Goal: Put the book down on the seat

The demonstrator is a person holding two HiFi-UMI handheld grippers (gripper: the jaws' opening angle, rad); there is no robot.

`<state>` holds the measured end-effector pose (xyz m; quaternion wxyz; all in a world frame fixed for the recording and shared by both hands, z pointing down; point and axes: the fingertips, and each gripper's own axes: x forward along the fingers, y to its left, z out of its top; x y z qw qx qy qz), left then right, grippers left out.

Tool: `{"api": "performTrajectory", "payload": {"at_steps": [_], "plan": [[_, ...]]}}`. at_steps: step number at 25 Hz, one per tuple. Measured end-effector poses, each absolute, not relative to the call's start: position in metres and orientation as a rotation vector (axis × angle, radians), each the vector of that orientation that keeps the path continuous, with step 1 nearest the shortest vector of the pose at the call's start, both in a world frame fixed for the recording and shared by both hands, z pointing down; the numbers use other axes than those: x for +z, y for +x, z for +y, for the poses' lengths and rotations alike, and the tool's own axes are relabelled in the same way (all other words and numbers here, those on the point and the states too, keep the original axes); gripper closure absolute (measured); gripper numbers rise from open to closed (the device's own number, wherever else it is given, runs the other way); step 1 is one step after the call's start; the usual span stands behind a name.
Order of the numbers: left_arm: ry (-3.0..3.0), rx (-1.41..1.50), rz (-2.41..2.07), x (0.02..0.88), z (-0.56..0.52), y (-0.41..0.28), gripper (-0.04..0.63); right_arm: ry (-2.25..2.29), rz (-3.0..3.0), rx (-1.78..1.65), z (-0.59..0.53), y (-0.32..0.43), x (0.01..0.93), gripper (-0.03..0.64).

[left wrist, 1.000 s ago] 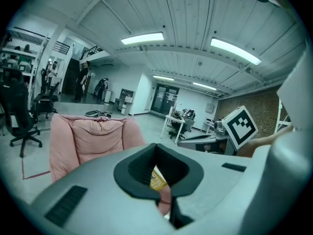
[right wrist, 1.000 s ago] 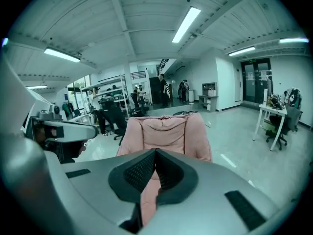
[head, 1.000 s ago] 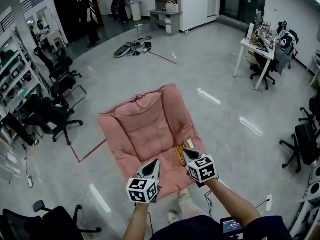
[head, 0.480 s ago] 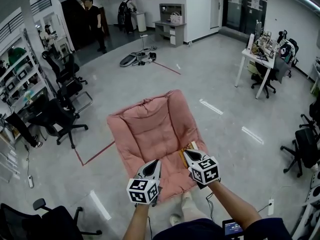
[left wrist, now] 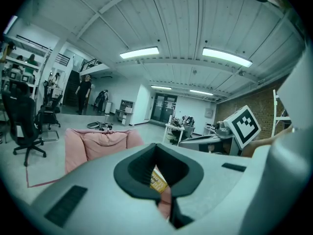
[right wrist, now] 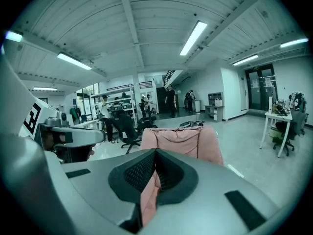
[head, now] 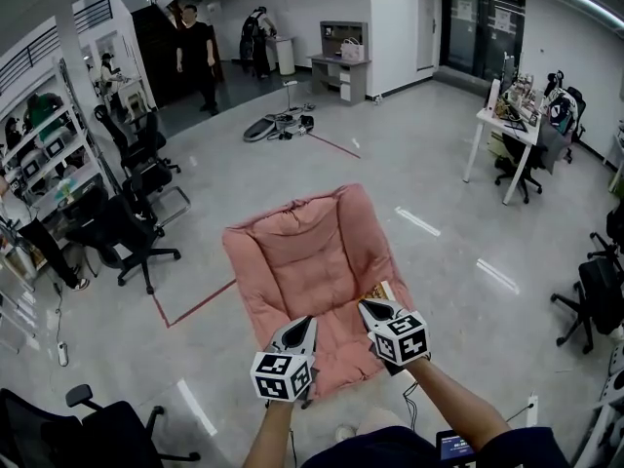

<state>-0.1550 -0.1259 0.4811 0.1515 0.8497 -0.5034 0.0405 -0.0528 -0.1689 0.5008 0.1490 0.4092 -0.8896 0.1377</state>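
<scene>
The left gripper (head: 305, 322) and right gripper (head: 368, 307) press their fingers together, empty. Just past the right fingers, the thin yellow book (head: 376, 292) may slip off the soft pink seat (head: 292, 256)'s edge.

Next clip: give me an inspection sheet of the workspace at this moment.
Surface: grey floor, red tape line beside the seat.
Job's things: book lies on the pink seat, at its front right edge.
Clutter: gear heap on the floor behind the seat.
Tongs: left tongs and right tongs both shut, empty, over the seat's front edge.
Cables: thin lead below the right forearm.
Surroundings: office chairs, white desk, people standing at the back.
</scene>
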Motion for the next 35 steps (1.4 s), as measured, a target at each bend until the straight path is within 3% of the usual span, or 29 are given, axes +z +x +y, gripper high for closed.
{"api": "performTrajectory", "payload": {"at_steps": [35], "plan": [[2.465, 0.092, -1.507, 0.447, -0.082, -0.095, 0.591, 1.104, -2.738, 0.354, -0.116, -0.005, 0.438, 0.597]]}}
